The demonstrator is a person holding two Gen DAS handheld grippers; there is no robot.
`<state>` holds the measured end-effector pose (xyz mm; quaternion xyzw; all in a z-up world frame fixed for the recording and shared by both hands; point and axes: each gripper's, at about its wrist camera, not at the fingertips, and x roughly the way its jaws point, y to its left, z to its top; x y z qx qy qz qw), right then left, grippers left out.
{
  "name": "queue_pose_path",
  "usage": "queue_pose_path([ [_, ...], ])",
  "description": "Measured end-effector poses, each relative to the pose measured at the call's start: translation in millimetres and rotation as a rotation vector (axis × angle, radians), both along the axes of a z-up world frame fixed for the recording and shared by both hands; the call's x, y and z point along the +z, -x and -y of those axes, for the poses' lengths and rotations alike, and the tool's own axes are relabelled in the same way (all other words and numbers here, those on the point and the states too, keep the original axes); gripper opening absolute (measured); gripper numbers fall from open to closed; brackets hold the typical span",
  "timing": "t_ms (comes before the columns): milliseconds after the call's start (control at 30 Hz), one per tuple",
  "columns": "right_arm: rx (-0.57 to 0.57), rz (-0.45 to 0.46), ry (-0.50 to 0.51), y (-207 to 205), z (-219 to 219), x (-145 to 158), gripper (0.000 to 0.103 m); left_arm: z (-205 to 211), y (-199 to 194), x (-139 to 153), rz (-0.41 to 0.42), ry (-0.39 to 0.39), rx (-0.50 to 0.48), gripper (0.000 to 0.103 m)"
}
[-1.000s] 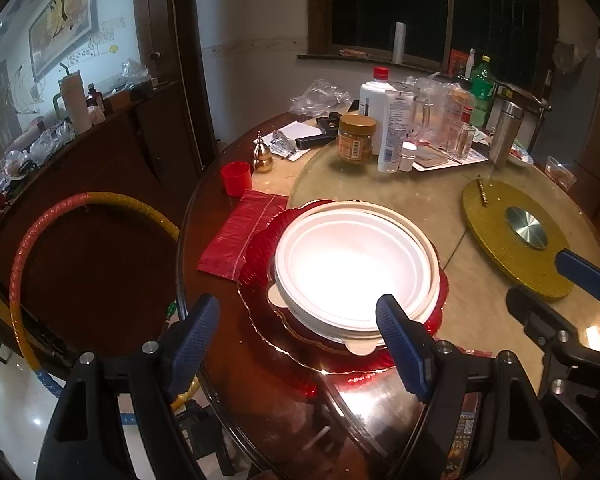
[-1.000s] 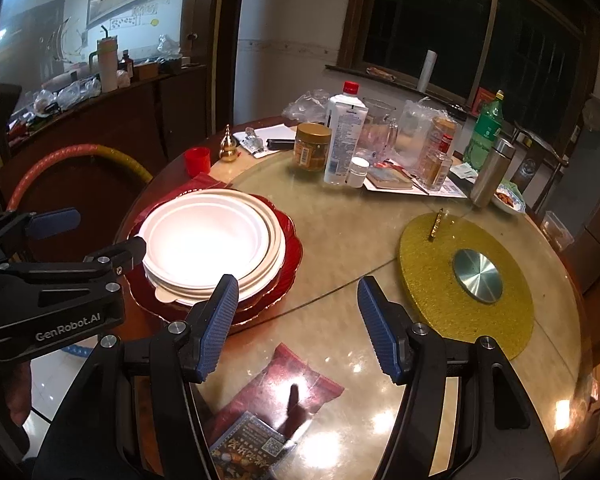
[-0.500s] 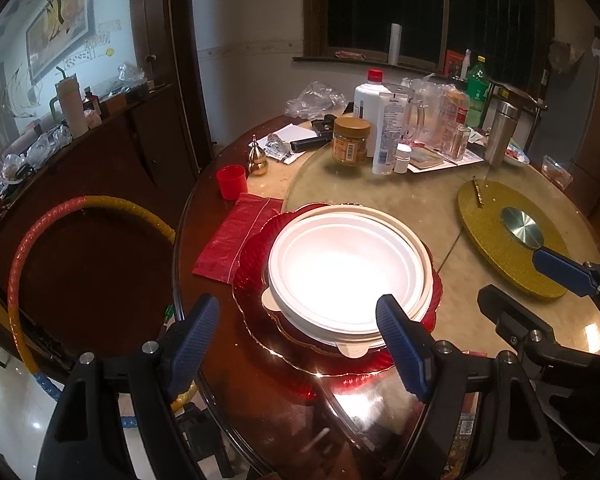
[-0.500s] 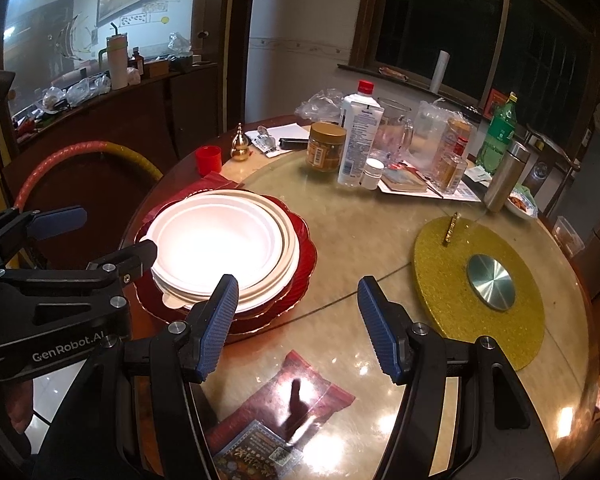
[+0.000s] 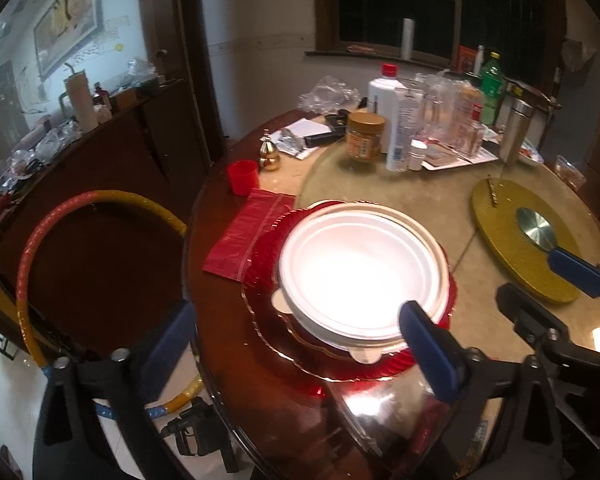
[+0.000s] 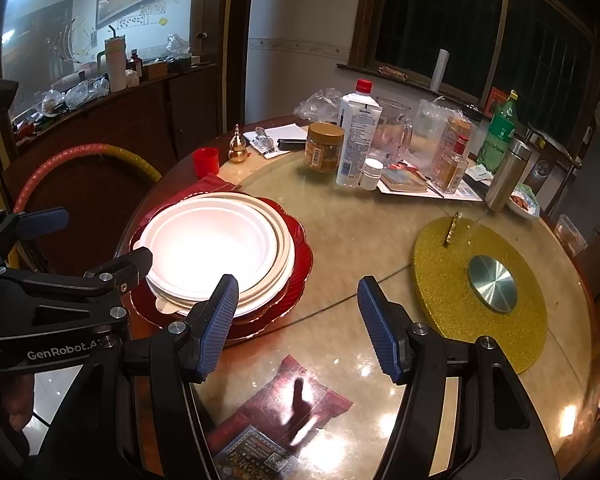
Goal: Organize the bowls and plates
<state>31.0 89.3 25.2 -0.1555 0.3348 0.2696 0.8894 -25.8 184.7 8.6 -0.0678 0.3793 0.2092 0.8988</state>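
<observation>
A stack of white bowls and plates sits on a red scalloped plate at the near left of the round table; it also shows in the right wrist view on the red plate. My left gripper is open and empty, held just in front of the stack. My right gripper is open and empty over the glass tabletop, right of the stack. The left gripper also shows at the left of the right wrist view.
A gold round mat with a metal disc lies at right. Bottles, jars and a jug crowd the far side. A red cup and red packet lie left of the stack. A snack packet lies near.
Both grippers have drawn back and risen slightly; the stack sits a little farther from them. Jaws stayed open.
</observation>
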Motion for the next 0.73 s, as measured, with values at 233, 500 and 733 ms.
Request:
queue_pose_path([
  [233, -0.001, 0.0, -0.001, -0.4, 0.0, 0.4, 0.063, 0.2, -1.8, -0.9, -0.006, 0.018, -0.019, 0.102],
  [500, -0.011, 0.003, 0.001, -3.0, 3.2, 3.2, 0.063, 5.8, -6.1, -1.6, 0.006, 0.011, -0.043, 0.102],
  [733, -0.008, 0.001, 0.004, -5.1, 3.3, 0.6, 0.063, 1.9, -9.5, -6.4, -0.008, 0.04, -0.041, 0.102],
])
